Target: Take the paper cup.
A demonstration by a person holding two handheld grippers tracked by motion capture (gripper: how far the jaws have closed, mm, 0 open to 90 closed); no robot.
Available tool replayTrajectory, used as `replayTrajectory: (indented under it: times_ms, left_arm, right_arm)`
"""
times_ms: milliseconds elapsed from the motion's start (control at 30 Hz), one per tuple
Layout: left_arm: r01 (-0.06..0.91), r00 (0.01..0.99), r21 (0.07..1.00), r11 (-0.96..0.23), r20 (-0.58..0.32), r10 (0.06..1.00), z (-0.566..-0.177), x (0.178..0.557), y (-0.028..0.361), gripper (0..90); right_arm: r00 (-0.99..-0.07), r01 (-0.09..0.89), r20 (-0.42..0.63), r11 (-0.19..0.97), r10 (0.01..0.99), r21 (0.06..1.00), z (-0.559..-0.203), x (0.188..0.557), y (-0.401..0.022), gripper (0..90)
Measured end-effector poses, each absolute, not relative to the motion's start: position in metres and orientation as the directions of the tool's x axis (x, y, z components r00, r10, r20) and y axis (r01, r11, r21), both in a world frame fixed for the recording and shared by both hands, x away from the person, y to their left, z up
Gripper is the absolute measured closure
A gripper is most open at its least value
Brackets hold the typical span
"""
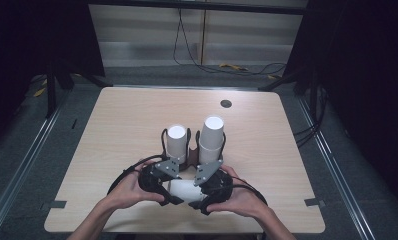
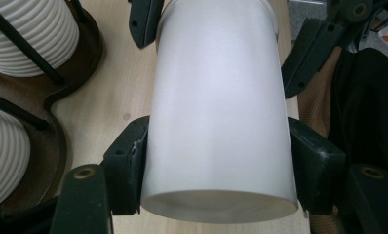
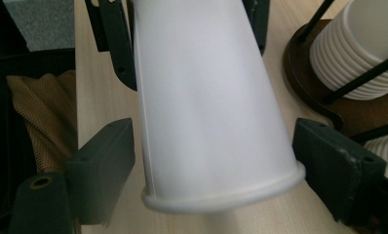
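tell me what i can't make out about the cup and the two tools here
- High view: the white cup lies between the hands; the left tool and right tool cover both its ends.
- Left gripper view: cup's far end cut off by the top edge.
- Right gripper view: pad contact unclear; gaps show beside the rim.

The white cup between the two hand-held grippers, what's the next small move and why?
Probably close the right hand-held gripper on the white cup's rim end: its pads stand just off the cup, while the left hand-held gripper already clamps the base end beside the two cup stacks.
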State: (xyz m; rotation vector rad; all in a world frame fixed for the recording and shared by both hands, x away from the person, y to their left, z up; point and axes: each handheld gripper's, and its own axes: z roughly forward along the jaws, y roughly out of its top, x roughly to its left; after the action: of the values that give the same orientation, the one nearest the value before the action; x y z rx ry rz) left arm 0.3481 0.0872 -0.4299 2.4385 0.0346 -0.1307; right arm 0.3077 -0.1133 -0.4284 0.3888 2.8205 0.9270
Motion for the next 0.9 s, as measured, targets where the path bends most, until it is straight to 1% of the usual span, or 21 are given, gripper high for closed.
replayTrajectory:
  times_ms: [133,233,400,667,900]
  left_arm:
    - [0.066,0.993,0.633,-0.771,-0.116,-0.01,-0.431,0.348,0.089,33.8]
    - [0.064,0.993,0.624,-0.779,-0.116,-0.011,-0.431,0.349,0.09,33.8]
    - [0.089,0.992,0.654,-0.751,-0.123,0.011,-0.432,0.347,0.095,33.7]
    - [0.098,0.992,0.684,-0.722,-0.128,0.013,-0.43,0.351,0.106,33.7]
    - [0.103,0.991,0.71,-0.697,-0.13,0.015,-0.433,0.352,0.107,33.4]
  right_arm:
    - [-0.945,0.217,-0.05,0.737,0.322,0.64,-0.427,0.308,-0.122,15.9]
    - [-0.947,0.227,-0.032,0.734,0.32,0.64,-0.428,0.307,-0.125,15.9]
    - [-0.936,0.253,-0.016,0.7,0.353,0.668,-0.429,0.304,-0.133,14.9]
    - [-0.923,0.282,0.007,0.662,0.385,0.694,-0.43,0.301,-0.142,14.9]
    - [-0.916,0.296,0.026,0.628,0.401,0.72,-0.432,0.301,-0.147,15.1]
